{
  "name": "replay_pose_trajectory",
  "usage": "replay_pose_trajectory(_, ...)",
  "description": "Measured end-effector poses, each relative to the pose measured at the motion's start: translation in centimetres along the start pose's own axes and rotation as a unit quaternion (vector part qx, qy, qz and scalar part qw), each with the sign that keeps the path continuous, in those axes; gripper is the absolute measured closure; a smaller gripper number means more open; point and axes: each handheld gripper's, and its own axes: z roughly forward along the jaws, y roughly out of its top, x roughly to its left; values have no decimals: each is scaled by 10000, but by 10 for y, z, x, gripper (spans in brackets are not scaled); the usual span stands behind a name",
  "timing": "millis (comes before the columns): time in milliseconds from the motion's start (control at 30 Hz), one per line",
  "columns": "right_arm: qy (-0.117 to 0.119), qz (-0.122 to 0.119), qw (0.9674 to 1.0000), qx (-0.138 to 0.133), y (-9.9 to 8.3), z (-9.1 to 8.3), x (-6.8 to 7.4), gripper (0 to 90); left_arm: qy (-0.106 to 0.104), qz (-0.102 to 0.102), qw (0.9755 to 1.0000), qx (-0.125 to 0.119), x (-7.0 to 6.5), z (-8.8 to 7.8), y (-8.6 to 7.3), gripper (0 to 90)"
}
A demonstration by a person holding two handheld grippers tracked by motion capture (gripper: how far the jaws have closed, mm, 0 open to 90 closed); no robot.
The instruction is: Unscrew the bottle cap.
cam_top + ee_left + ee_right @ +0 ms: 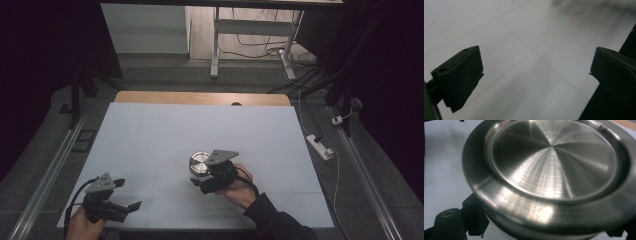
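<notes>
A round brushed-steel tin (199, 161) with a flat rimmed lid (554, 162) stands near the middle of the white table top (165, 135). My right gripper (201, 177) reaches it from the near right, held in a hand with a dark sleeve. Its black jaws sit on either side of the tin's body just under the lid, shut on it. In the right gripper view the left jaw's pad (475, 216) presses against the tin's wall. My left gripper (129, 194) hovers at the table's near left corner. Its jaws (534, 75) stand wide apart over bare white surface, with nothing between them.
The table's near edge (599, 100) runs close under the left gripper's right jaw. A wooden strip (200, 98) borders the far side. Beyond are a desk frame (216, 45) and floor cables, with a power strip (320, 146) on the floor at the right.
</notes>
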Motion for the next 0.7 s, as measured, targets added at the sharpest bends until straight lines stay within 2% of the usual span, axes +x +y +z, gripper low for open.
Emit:
replay_pose_trajectory(167, 15, 4, 10000, -9, 0, 0, 0, 150, -65, 140, 9998, -125, -1, 9, 13, 0)
replay_pose_trajectory(333, 32, -11, 10000, -37, 0, -1, 0, 150, -27, 277, 9994, -226, -1, 19, 28, 0)
replay_pose_trajectory(467, 32, -12, 10000, -47, 0, -2, -1, 150, -73, 408, 9989, -202, -2, 25, 40, 0)
replay_pose_trajectory(633, 69, -36, 9999, -69, 0, -3, 0, 150, -23, 831, 9965, -8, -9, 37, 62, 0)
replay_pose_trajectory(700, 95, -64, 9999, -76, 0, -3, -1, 150, -69, 999, 9950, 11, -11, 41, 69, 0)
